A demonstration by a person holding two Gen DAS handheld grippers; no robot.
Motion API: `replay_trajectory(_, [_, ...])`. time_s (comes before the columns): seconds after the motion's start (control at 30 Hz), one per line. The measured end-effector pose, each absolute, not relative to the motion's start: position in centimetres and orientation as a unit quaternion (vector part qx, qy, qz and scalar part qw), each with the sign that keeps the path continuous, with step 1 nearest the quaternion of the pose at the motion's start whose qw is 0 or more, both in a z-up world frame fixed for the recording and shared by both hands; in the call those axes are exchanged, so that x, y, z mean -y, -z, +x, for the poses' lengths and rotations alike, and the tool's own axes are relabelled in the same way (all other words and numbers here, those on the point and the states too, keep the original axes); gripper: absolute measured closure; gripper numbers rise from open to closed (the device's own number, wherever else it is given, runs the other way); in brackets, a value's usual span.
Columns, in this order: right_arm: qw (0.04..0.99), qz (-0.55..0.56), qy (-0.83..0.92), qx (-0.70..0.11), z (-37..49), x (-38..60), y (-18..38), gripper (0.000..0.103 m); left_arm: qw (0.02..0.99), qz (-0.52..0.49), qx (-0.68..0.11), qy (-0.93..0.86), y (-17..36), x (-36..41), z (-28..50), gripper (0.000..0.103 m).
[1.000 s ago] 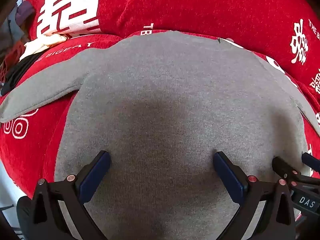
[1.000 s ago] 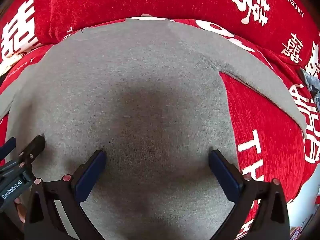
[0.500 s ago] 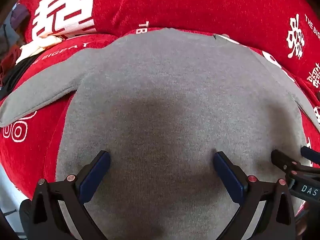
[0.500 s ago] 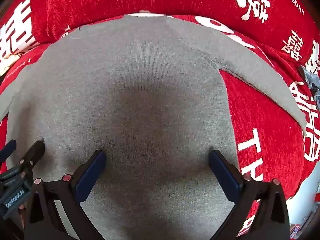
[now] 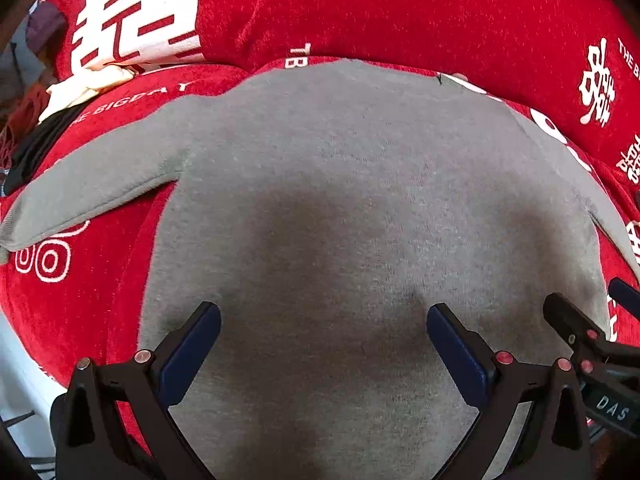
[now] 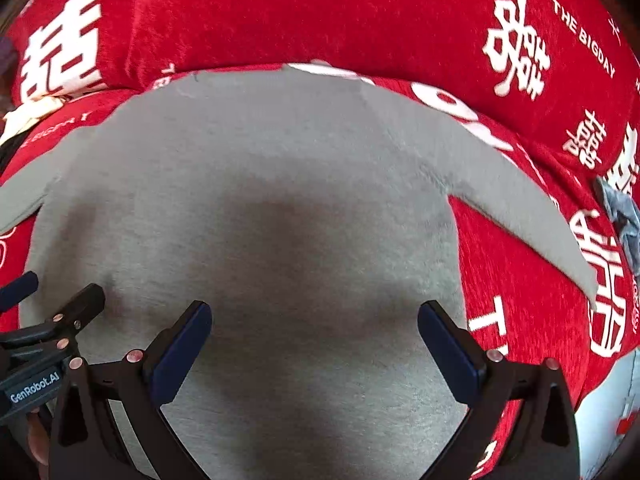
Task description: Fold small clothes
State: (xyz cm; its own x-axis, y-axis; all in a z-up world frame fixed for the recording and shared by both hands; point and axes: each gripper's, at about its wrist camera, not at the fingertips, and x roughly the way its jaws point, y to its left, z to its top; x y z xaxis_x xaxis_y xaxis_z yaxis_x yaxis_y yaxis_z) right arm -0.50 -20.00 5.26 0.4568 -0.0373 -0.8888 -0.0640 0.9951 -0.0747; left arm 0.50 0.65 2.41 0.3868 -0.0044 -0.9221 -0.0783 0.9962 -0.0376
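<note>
Lay spread flat, back up, on a red cover (image 5: 80, 300) printed with white characters: a small grey sweater (image 5: 340, 184), neckline away from the cameras against a red cushion (image 5: 380, 8), hem nearest the tongs. Ran its long axis from hem to collar, straight ahead of both tools.

Farthest left, beyond the sweater, lay a heap of other clothes (image 5: 48, 120), dark and pale. Stretched next the left sleeve (image 5: 88, 192), out and slightly toward the hem. Hovered the left gripper (image 5: 324, 332) over the left half of the body, fingers spread wide, nothing held. Hovered the right gripper (image 6: 316, 328) beside it over the right half, likewise agape and empty. Stretched the right sleeve (image 6: 520, 208) last, angled out over the cover.

Sat each tool nearer its own sleeve, so likely a sleeve fold inward next, or a pinch at the hem; hard to say which.

Showed only in the left view: the full left sleeve down to its cuff, plus the heap. Showed only in the right view: the right sleeve's tip and a scrap of grey-blue cloth (image 6: 622, 216) at the far edge. Caught, in each view, the other gripper's tips at the side.
</note>
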Motion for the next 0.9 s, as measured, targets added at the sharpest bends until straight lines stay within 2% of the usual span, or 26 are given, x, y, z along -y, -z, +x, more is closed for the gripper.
replay_trajectory(0.23, [0.867,-0.047,-0.016,-0.495,-0.1,19.1,-6.9,0.0,0.839,-0.035,-0.542,-0.032,-3.5,-0.8,1.0,0.0])
replay_trajectory(0.9, [0.87,-0.033,-0.023,-0.491,0.2,19.5,-7.5,0.0,0.841,-0.027,-0.539,-0.041,-4.5,-0.2,1.2,0.0])
